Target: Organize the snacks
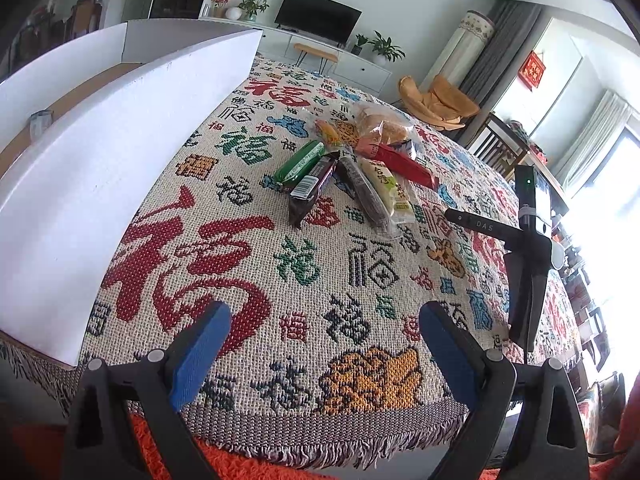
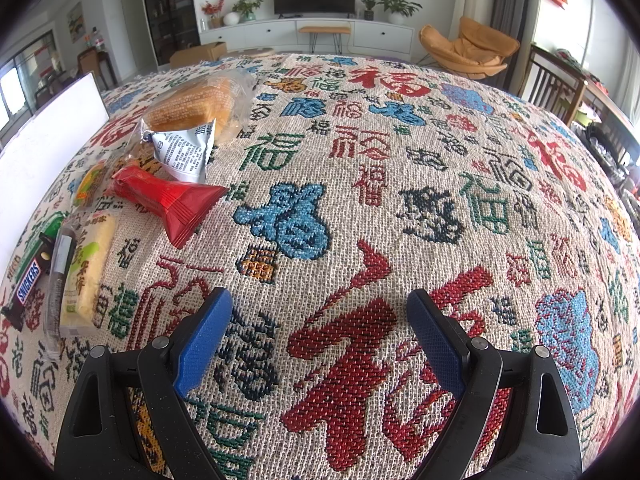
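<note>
The left gripper (image 1: 325,344) has its jaws spread wide, blue pads (image 1: 200,354) facing each other with nothing between them; they hang over the near edge of the table, above the woven cloth (image 1: 248,240) and its fringe. The right gripper (image 2: 319,338) is likewise wide apart and holds nothing, its pads (image 2: 204,336) over a large red character in the cloth.

Taking the snack pile (image 1: 352,164) as the landmark: it lies on the cloth well ahead of the left jaws and ahead and to the left of the right jaws, touching neither. In it, a green bar (image 1: 300,164) and a Snickers bar (image 2: 25,290) lie side by side at the pile's left. Next to them are a dark wafer pack (image 1: 366,194) and a pale yellow cake pack (image 2: 86,276), touching along their lengths. A red wrapper (image 2: 168,200) lies across the far side of these. Behind it are a white printed pouch (image 2: 184,152) and a bagged bun (image 2: 192,108), the pouch leaning on the bun. A small orange packet (image 1: 330,132) sits at the pile's far left.

Left of the pile, apart from it, stands a white box (image 1: 100,168), open at the top with a brown floor. Right of the pile, in the left view, a black tripod (image 1: 528,264) holds a phone upright on the cloth.
</note>
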Demonstrator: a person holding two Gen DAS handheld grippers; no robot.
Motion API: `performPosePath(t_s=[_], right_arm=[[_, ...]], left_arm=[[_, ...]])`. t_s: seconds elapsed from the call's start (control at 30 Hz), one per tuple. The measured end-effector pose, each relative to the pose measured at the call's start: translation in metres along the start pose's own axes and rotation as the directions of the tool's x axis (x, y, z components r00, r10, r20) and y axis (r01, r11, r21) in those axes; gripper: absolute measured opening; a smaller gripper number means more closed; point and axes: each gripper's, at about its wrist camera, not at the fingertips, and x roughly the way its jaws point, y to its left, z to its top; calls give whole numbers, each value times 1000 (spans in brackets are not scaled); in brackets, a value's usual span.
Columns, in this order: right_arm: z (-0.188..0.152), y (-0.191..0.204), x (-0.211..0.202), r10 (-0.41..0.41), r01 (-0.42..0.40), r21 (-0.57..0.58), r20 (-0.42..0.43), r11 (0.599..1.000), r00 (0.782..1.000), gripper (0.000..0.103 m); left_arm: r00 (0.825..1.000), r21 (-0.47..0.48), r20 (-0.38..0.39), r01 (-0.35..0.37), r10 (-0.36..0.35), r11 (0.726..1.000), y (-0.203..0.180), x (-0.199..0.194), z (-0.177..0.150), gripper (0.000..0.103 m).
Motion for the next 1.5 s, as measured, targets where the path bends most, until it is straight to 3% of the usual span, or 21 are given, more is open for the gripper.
performPosePath(t_s=[0.87, 1.5], right_arm=[[0, 0, 0, 0, 0, 0, 0, 1000, 1000, 91], [0, 0, 0, -1, 1, -1, 0, 1000, 1000, 91]], left_arm=[[999, -51, -41, 12, -14, 999, -18, 21, -3, 94], [997, -65, -67, 35, -40, 997, 3, 17, -1, 94]])
